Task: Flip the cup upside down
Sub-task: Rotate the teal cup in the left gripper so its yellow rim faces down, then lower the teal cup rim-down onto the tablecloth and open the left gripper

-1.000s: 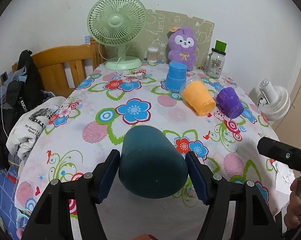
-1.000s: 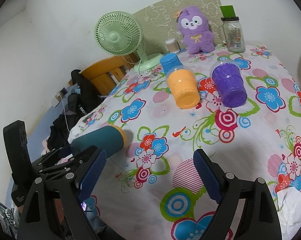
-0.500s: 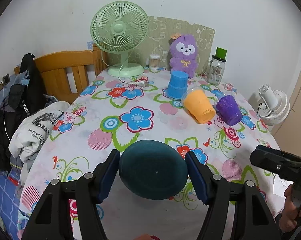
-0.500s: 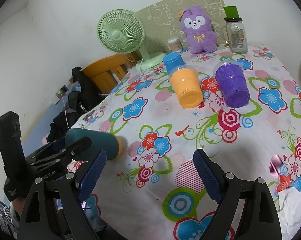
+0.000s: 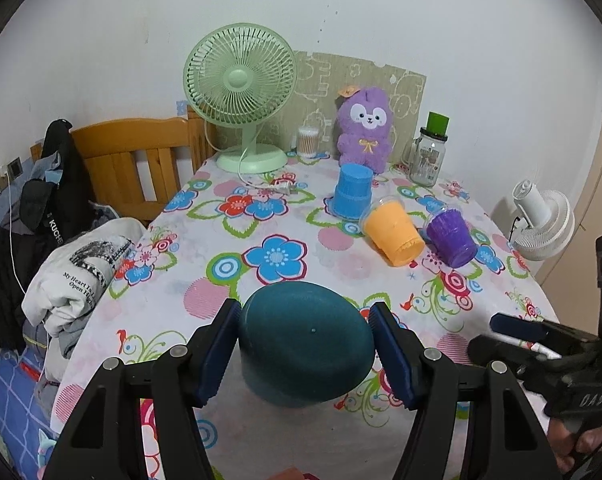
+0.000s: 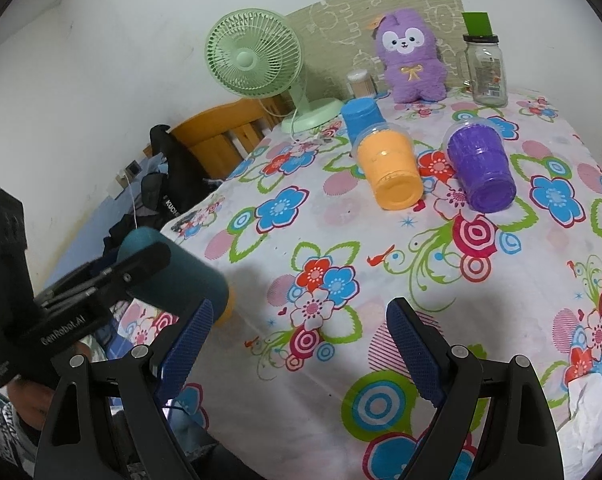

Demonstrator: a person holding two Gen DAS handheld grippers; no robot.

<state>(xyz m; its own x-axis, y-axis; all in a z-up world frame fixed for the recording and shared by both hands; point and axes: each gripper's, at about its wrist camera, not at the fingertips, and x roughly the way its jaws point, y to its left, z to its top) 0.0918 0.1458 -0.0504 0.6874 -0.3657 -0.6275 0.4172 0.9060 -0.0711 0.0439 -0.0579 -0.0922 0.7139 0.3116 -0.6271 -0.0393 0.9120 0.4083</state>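
Teal and matte, the cup (image 5: pixel 305 344) is clamped between the blue pads of the left gripper (image 5: pixel 303 350), held off the floral tablecloth (image 5: pixel 229 264) above the table's near-left corner. From the left wrist view its closed bottom faces the camera; from the right wrist view the cup (image 6: pixel 177 268) lies tilted, with its orange-lined mouth lower and pointing toward the table's middle, just above the cloth.

Beyond the cup, a wide stretch of cloth lies bare up to the far cluster: an upside-down blue cup (image 5: pixel 352 195), an orange cup (image 5: pixel 393 234) and a purple cup (image 5: pixel 451 240), both on their sides. Against the wall stand a green fan (image 5: pixel 240 92), a purple plush toy (image 5: pixel 364 128) and a glass jar (image 5: pixel 428 152). A wooden chair (image 5: pixel 141 160) and a pile of clothes (image 5: pixel 73 272) crowd the table's left edge.

Off to the right, the right gripper (image 6: pixel 299 350) hovers low over the near part of the cloth, its jaws spread wide with nothing between them. A crumpled tissue (image 6: pixel 591 412) sits near the table's right edge.
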